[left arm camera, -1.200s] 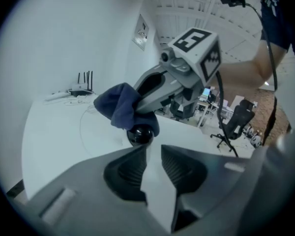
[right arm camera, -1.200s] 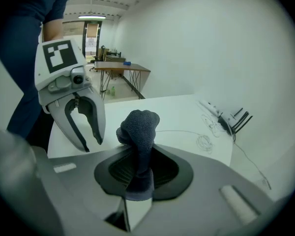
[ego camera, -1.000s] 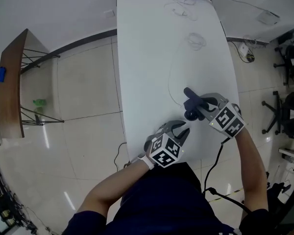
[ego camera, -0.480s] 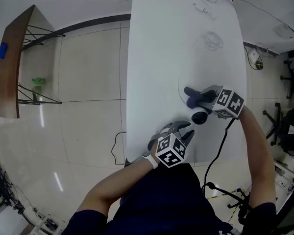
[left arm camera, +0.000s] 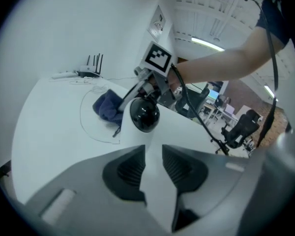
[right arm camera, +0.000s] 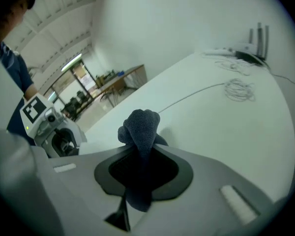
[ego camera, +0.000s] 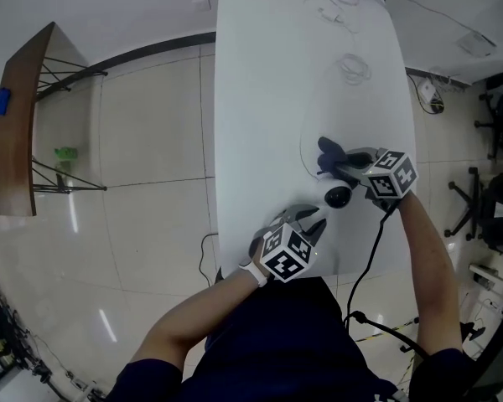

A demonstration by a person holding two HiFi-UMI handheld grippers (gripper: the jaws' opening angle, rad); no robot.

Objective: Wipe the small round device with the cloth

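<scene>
Left claw (left arm camera: 153,157) clamped on the small round device (left arm camera: 144,114); right claw (right arm camera: 142,167) clamped on the cloth (right arm camera: 141,126).
The cloth sits just beside the device, and both claws tilt down over the table (ego camera: 260,99).

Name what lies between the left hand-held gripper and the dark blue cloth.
The small round white device with a black dome, gripped by the left hand-held gripper, dark blue cloth just behind; the left gripper view shows it.

Long white table (ego camera: 260,99) on glossy beige tile floor (ego camera: 142,191); wooden side table (ego camera: 17,132) left.
</scene>
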